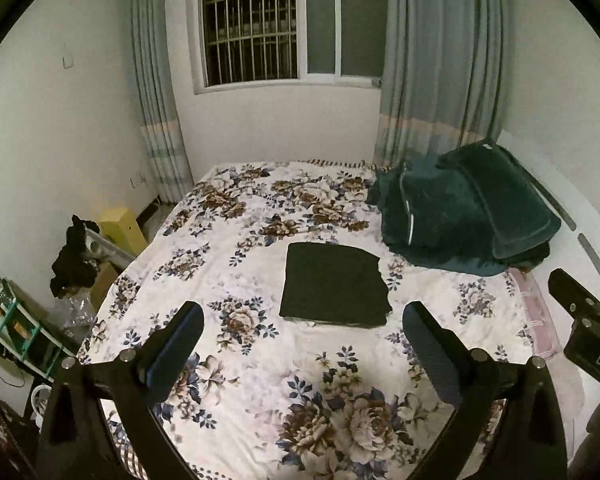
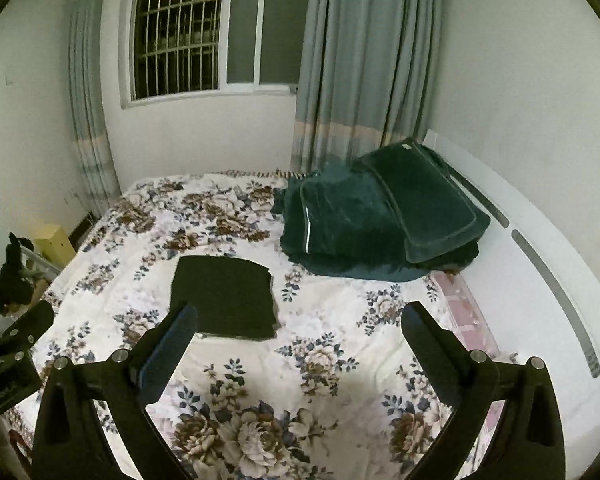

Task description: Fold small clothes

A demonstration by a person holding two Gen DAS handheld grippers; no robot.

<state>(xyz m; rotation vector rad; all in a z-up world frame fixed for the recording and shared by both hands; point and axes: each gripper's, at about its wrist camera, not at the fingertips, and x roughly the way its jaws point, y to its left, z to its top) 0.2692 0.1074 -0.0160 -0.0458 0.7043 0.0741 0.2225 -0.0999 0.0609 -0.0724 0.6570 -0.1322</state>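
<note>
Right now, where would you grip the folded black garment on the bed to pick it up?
Probably at the near edge of the black garment, coming in low from the foot of the bed. It lies flat, and stacked layers show along that edge, so a hand-held gripper could pinch them there.

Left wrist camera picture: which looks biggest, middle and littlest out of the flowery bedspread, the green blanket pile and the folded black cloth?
1. Flowery bedspread, easily the biggest.
2. Green blanket pile.
3. Folded black cloth.

The pile lies farther from the camera than the cloth and still looks bigger, so that order seems safe.
</note>
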